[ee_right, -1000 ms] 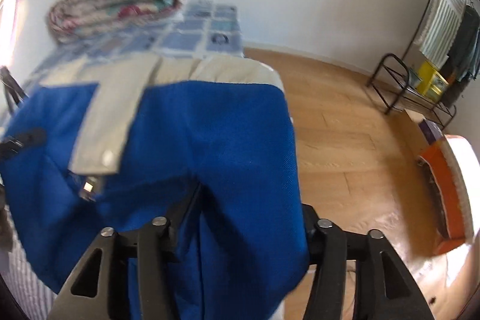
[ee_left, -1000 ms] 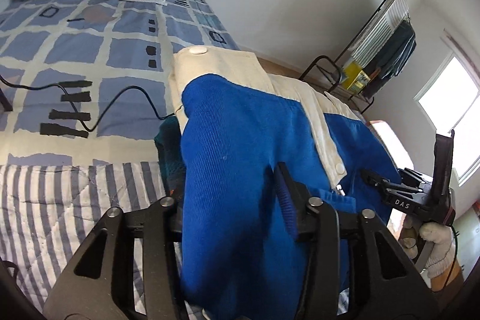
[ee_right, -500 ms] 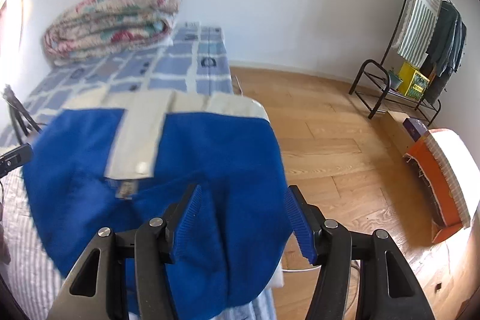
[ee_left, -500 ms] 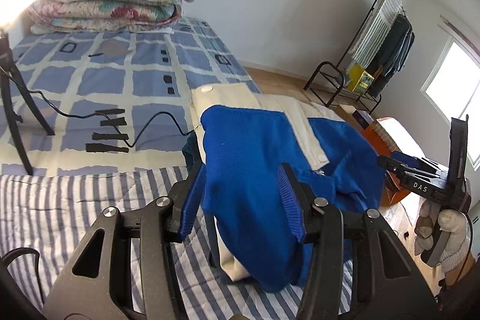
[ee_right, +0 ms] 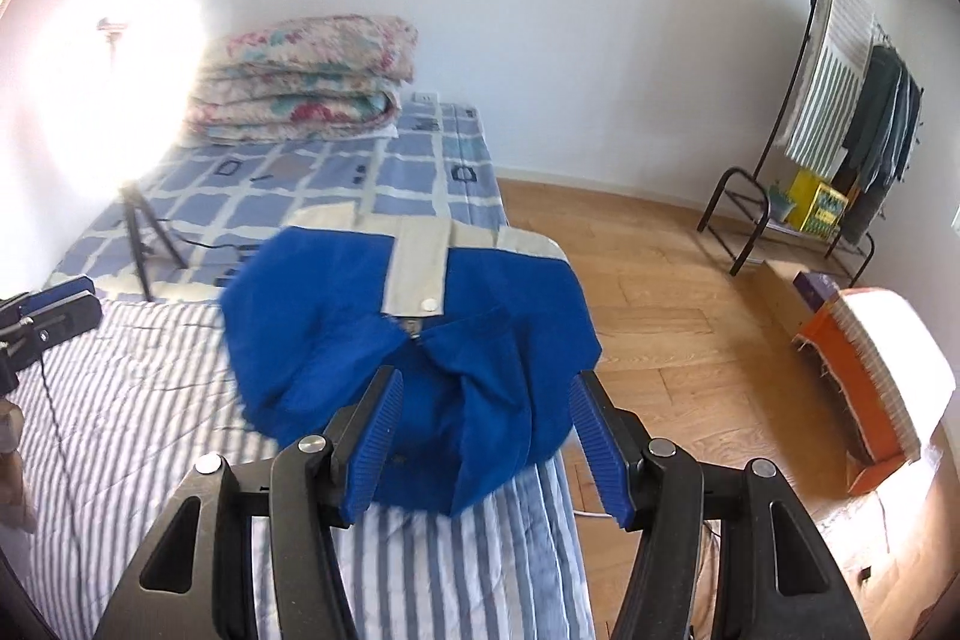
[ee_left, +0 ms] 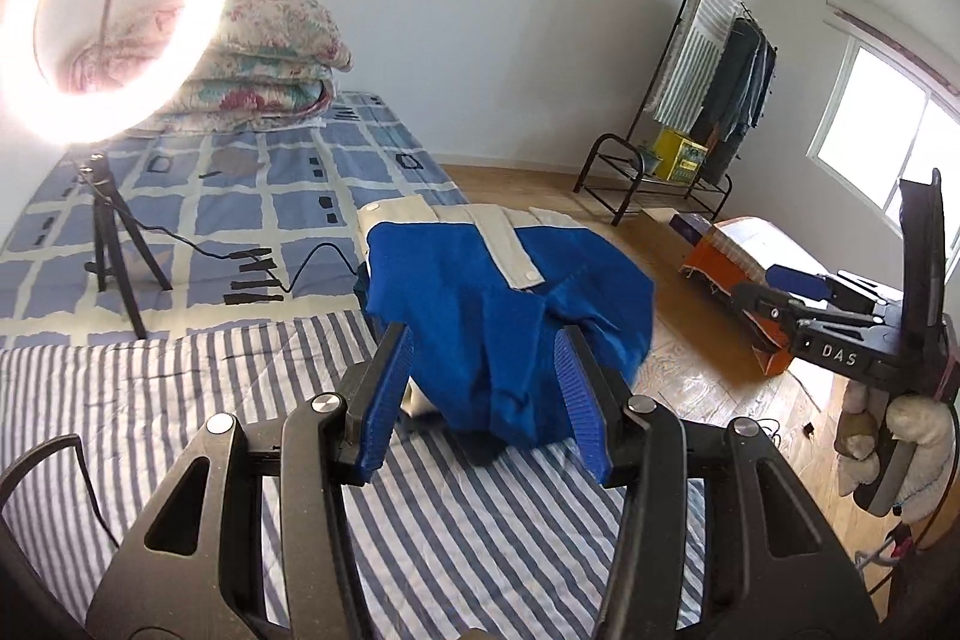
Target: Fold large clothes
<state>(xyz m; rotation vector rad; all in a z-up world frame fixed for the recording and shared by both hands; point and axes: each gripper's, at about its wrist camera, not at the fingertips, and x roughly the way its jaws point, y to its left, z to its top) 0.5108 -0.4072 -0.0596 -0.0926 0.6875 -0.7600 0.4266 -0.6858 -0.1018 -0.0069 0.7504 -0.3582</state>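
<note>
A blue garment with a cream placket and collar (ee_left: 492,298) lies bunched on the striped bed cover near the bed's right edge; it also shows in the right wrist view (ee_right: 414,316). My left gripper (ee_left: 489,400) is open and empty, held above and short of the garment. My right gripper (ee_right: 486,436) is open and empty, just short of the garment's near edge. The right gripper also shows in the left wrist view (ee_left: 780,289) over the floor. The left gripper shows at the left edge of the right wrist view (ee_right: 48,313).
A ring light on a tripod (ee_left: 108,232) stands on the bed, its cable (ee_left: 258,268) trailing toward the garment. Folded floral quilts (ee_left: 258,64) lie at the bed's head. A clothes rack (ee_left: 708,88) and an orange box (ee_left: 738,262) stand on the wood floor.
Both grippers opened, let go of the blue garment and pulled back and up. The garment dropped onto the bed in a bunched heap.
</note>
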